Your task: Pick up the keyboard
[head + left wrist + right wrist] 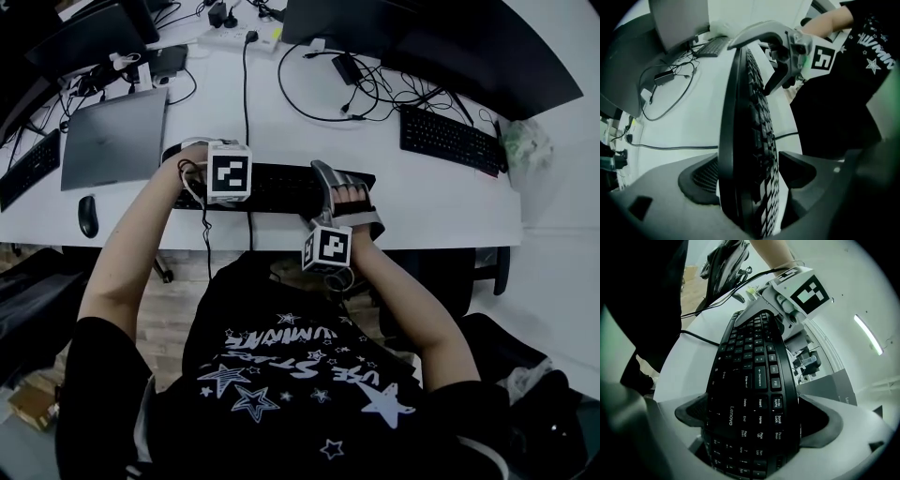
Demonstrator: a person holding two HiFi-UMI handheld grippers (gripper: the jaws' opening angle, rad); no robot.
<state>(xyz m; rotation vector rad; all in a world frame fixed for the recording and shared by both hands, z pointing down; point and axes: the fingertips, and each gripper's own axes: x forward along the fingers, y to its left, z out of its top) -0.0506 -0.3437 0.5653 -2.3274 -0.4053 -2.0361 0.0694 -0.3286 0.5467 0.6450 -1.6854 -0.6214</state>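
A black Lenovo keyboard lies crosswise near the white desk's front edge, with a gripper on each end. My left gripper is shut on its left end. In the left gripper view the keyboard stands edge-on between the pads of that gripper, and the right gripper shows at the far end. My right gripper is shut on the right end; its pads press both long edges of the keyboard by the number pad. The left gripper holds the far end. Whether the keyboard is off the desk is unclear.
A closed grey laptop and a mouse lie to the left. A second keyboard sits at the right, a third at the left edge. Monitors, a power strip and loose cables fill the back.
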